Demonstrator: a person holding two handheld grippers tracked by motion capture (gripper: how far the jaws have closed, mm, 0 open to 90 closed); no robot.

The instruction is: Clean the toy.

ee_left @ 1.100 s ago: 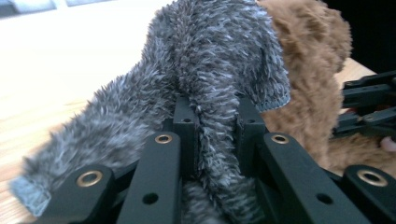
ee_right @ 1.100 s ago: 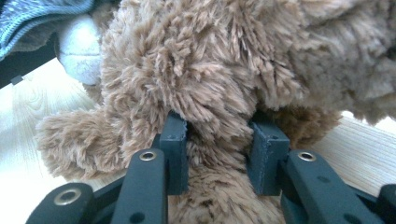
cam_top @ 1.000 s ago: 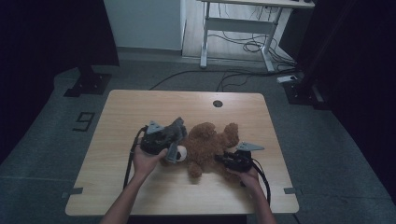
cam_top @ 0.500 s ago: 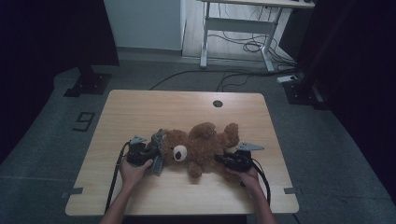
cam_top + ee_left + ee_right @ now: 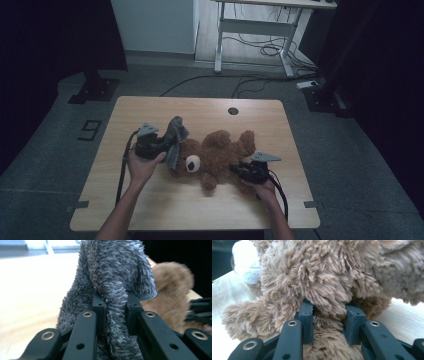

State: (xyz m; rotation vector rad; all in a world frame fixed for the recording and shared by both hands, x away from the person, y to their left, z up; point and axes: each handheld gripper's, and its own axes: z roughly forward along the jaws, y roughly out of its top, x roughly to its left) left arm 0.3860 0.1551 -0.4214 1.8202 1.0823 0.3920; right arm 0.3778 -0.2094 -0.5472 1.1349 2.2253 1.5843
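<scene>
A brown teddy bear (image 5: 215, 155) lies on its back near the middle of the wooden table (image 5: 150, 200), its head towards the person's left. The left gripper (image 5: 167, 145) is clamped on a grey fluffy cloth (image 5: 175, 137) that hangs beside the bear's head; in the left gripper view the cloth (image 5: 112, 285) bunches between the jaws and blocks most of what lies beyond, leaving a blurred patch of brown fur at the right. The right gripper (image 5: 237, 170) pinches the bear's plush low on its body, fur bulging over the jaws (image 5: 327, 290). A round hole (image 5: 232, 110) sits near the table's far edge. Beyond it stand a desk frame (image 5: 250, 35) and loose cables (image 5: 265, 50) on the floor; the room's sides are too dark to make out.
</scene>
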